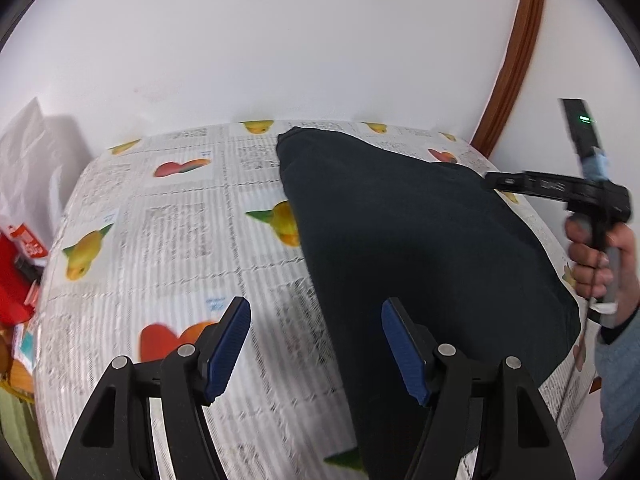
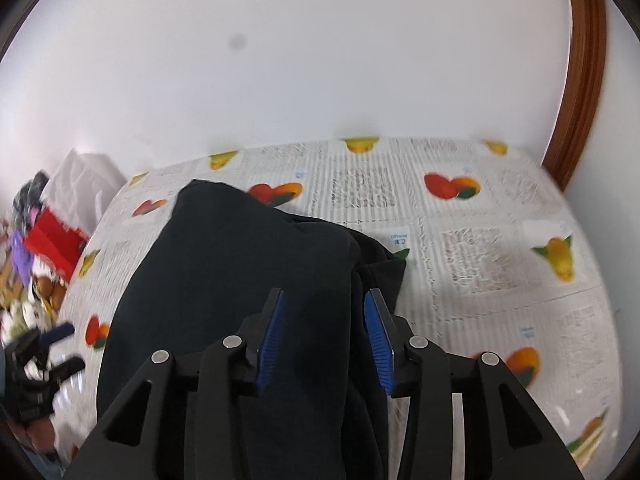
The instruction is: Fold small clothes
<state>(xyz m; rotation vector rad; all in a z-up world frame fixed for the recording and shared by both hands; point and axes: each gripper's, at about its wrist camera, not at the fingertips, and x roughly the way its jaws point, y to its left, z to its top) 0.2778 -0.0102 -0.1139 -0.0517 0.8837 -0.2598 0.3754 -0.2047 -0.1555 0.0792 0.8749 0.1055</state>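
Cloth (image 2: pixel 248 280) – dark and folded – lies flat on the tabletop (image 2: pixel 500 248). Left claw (image 1: pixel 316 344) hangs apart over its edge. Right claw (image 2: pixel 324 336) is apart too – holding nothing.

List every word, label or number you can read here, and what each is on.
None can be read.
Tablecloth: newsprint-style blocks and small blue tags, too blurred.
Red package: white lettering, too blurred.
Right gripper: pale marking on its side, smeared.
Dark garment: no print visible.
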